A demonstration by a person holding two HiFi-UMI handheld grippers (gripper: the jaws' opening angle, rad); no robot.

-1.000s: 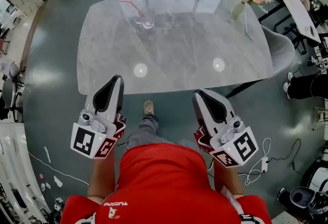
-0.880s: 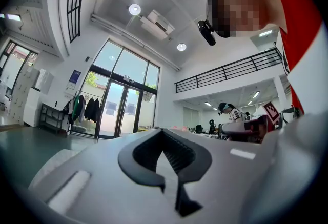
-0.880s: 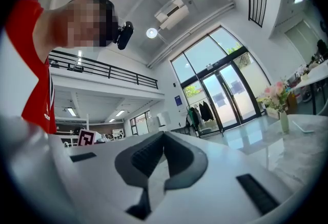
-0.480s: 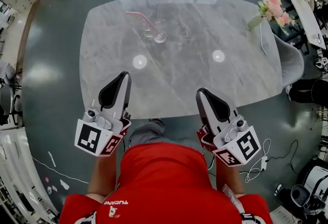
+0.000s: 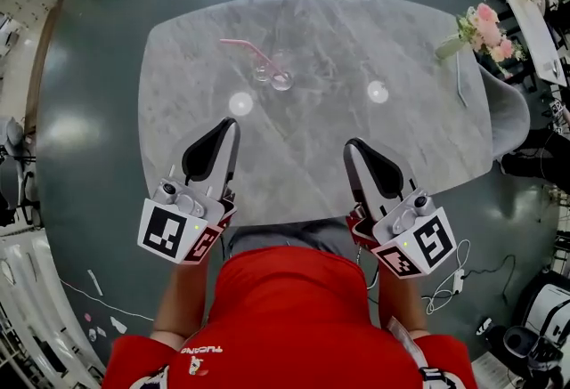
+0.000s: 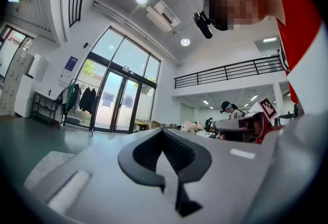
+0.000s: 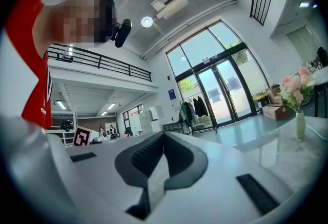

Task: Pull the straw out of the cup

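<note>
A clear glass cup point(image 5: 280, 79) stands on the far left part of the grey marble table point(image 5: 419, 138), with a pink straw point(image 5: 249, 49) leaning out of it to the left. My left gripper point(image 5: 229, 124) is shut and holds nothing; it hovers over the table's near half, well short of the cup. My right gripper point(image 5: 354, 148) is shut and empty too, level with the left one and further right. In the left gripper view the left gripper point(image 6: 163, 131) shows meeting jaws, as does the right gripper point(image 7: 164, 134) in its own view. Neither gripper view shows the cup.
A vase of pink flowers point(image 5: 481, 27) stands at the table's far right corner and also shows as the vase point(image 7: 300, 115) in the right gripper view. A grey chair point(image 5: 509, 107) sits beside the right edge. A person point(image 6: 231, 110) stands far back in the room.
Both grippers have moved forward from over the floor to above the table's near edge. The cup and straw now lie closer to them. The jaws stayed shut.
</note>
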